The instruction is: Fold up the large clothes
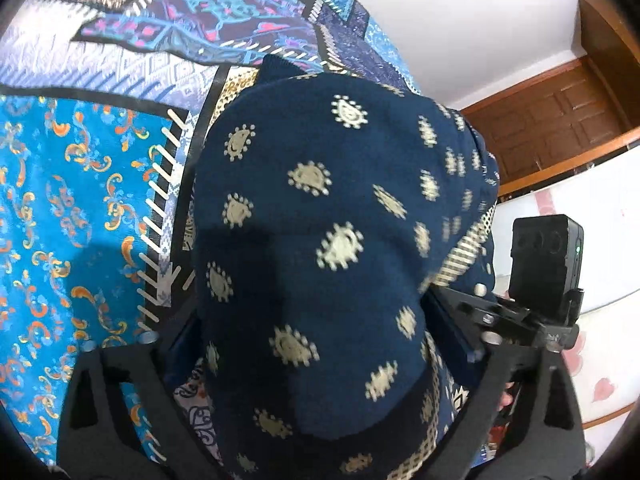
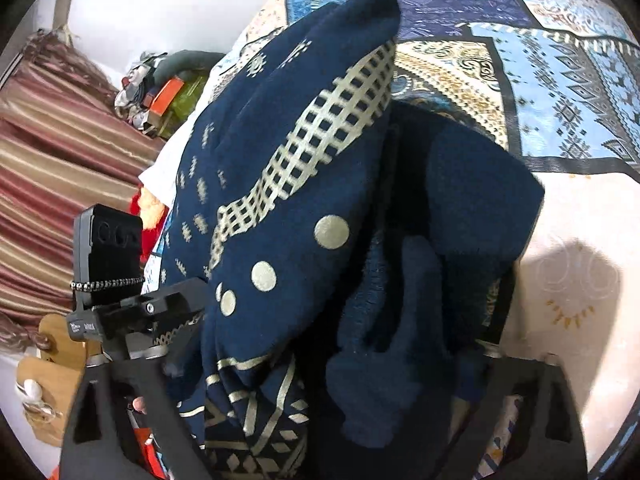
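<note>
Navy cloth fills both wrist views — the garment [image 1: 320, 248], printed with pale cream motifs, lies bunched on the patterned bedspread [image 1: 80, 208] of the bed. In the left wrist view it heaps up between the two black arms of the left tongs [image 1: 316, 360], which stand wide on either side of the fabric; the fingertips are buried under the cloth, so I cannot tell whether they press on it. The right wrist view shows the same garment with a cream lattice band [image 2: 316, 136] and round dots, draped and folded over itself between the arms of the right tongs [image 2: 320, 380] — spread wide too, their tips hidden, the hold not clear. To the far left of that view hang striped curtains [image 2: 60, 168], and a wooden door [image 1: 560, 128] stands far right in the left view.
</note>
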Available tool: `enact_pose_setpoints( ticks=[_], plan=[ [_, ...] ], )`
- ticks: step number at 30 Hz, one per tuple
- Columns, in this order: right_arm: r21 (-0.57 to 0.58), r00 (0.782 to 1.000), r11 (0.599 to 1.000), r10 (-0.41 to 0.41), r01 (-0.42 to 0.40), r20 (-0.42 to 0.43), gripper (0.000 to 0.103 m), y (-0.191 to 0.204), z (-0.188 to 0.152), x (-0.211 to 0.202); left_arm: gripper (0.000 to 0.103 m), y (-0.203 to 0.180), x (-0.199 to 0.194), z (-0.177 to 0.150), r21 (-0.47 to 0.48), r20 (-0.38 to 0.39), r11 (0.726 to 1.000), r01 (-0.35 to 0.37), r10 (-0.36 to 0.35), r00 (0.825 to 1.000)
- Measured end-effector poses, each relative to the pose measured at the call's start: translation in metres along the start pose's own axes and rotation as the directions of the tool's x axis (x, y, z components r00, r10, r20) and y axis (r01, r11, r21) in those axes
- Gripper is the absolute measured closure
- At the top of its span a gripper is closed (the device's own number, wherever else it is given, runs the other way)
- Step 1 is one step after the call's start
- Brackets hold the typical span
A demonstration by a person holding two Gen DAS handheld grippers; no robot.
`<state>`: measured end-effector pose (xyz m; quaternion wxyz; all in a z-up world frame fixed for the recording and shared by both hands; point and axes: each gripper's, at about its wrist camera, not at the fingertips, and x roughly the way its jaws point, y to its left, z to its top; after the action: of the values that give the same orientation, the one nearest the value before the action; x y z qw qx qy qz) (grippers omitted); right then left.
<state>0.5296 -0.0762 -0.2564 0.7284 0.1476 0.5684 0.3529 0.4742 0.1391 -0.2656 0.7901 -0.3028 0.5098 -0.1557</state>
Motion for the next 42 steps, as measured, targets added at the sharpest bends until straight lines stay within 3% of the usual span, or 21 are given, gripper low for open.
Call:
enact_pose_setpoints(
  ticks=[1, 4, 7, 19, 24, 31, 42],
  plan=[
    [0.005, 0.999, 0.999, 0.031, -0.031, -0.01, 0.041, 0.001, -0.002, 0.002, 0.018, -0.004, -0.004, -0.003, 0.018, 0.007, 1.0, -0.009, 0.009, 1.0],
    [0.004, 0.999, 0.999, 0.042, -0.042, -0.007, 0.053, 0.008, 0.0, 0.003, 0.027, -0.016, -0.015, -0.006, 0.052, 0.017, 0.998, -0.022, 0.021, 1.0],
    [-0.023, 1.0, 0.999, 0.03, -0.03, 0.009, 0.059, 0.025, -0.001, -0.006, 0.031, -0.031, -0.031, -0.006, 0.092, 0.037, 0.995, -0.034, 0.031, 0.999],
    [-0.158, 0.991, 0.987, 0.005, 0.017, 0.137, 0.061, 0.122, -0.013, -0.084, 0.031, -0.084, -0.142, -0.021, 0.19, 0.182, 0.981, -0.042, 0.007, 0.983],
    [-0.216, 0.985, 0.976, 0.013, 0.025, 0.172, 0.061, 0.169, -0.028, -0.108, 0.031, -0.088, -0.191, -0.034, 0.204, 0.231, 0.977, -0.061, 0.013, 0.973],
    [-0.251, 0.987, 0.968, 0.03, 0.011, 0.16, 0.061, 0.217, -0.056, -0.101, 0.032, -0.059, -0.242, -0.066, 0.168, 0.263, 0.982, -0.091, 0.044, 0.964],
    [-0.236, 1.0, 0.972, -0.003, 0.005, 0.01, 0.061, 0.251, -0.082, 0.002, 0.032, 0.04, -0.247, -0.107, 0.01, 0.207, 0.993, -0.12, 0.115, 0.971]
  ],
)
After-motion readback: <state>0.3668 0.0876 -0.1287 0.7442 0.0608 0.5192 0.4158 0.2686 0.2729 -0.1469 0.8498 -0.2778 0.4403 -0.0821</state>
